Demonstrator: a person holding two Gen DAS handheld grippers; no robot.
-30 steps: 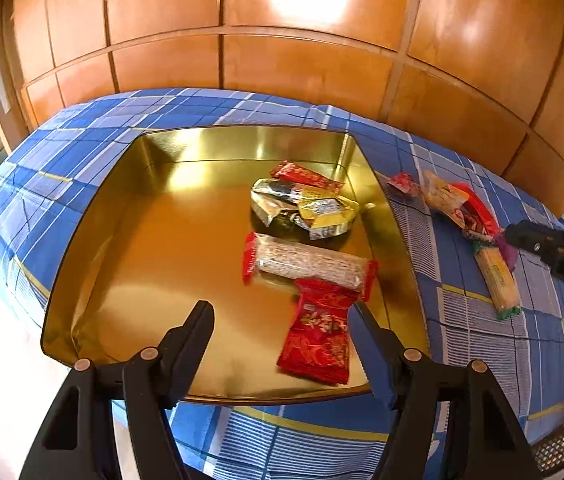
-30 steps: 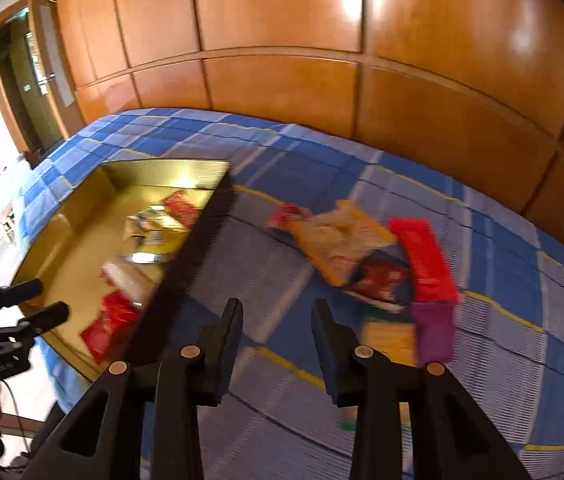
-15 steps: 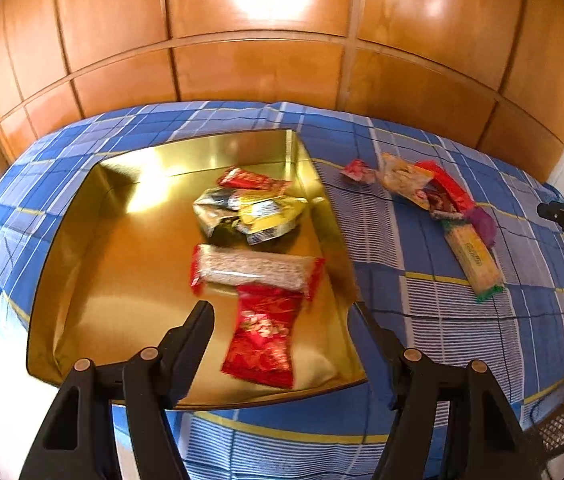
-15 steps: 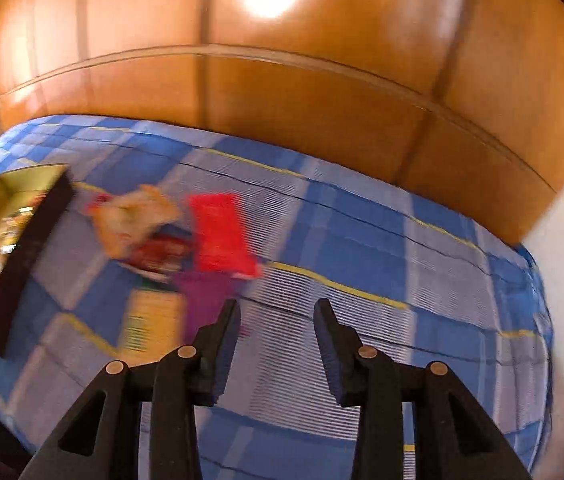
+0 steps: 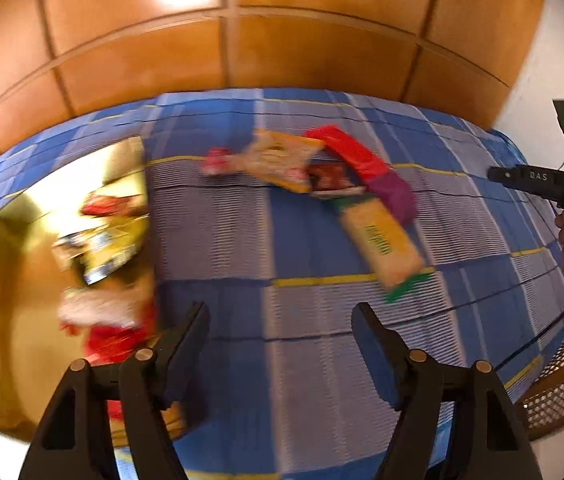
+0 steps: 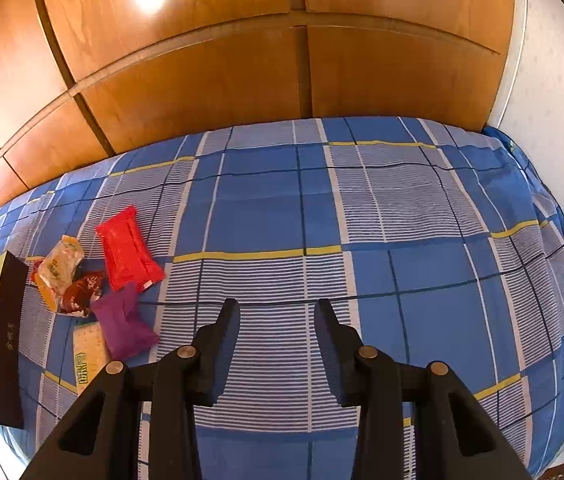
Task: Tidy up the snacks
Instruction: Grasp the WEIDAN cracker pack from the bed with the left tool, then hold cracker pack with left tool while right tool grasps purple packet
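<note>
Both grippers hang empty over the blue checked bedspread [image 6: 362, 216]: the left gripper [image 5: 279, 332] has its jaws wide apart, having just been opening with nothing between them, and the right gripper [image 6: 275, 332] has its jaws a modest gap apart over bare cloth. A shallow gold metal tray [image 5: 13, 280] sits at the left edge of the bedspread and already holds several packets, though blur hides their details. The loose snacks lie in a cluster just beside the tray's right wall, toward the wooden panelled wall [image 6: 241, 60]: a flat red foil packet [image 6: 127, 248], a purple pouch [image 6: 123, 326], a long yellow biscuit packet with green ends [image 5: 382, 240], a pale orange crinkled bag [image 6: 57, 268], a dark brown wrapper [image 6: 81, 292] and a small red sweet [image 5: 215, 160]. Most of them overlap or touch. I judge the step in hand is reaching for the next loose snack. The yellow biscuit packet looks the easiest, since it lies nearest the left gripper with one end free; coming straight down across its narrow width and closing gently should lift it without dragging the purple pouch or crushing the biscuits.
</note>
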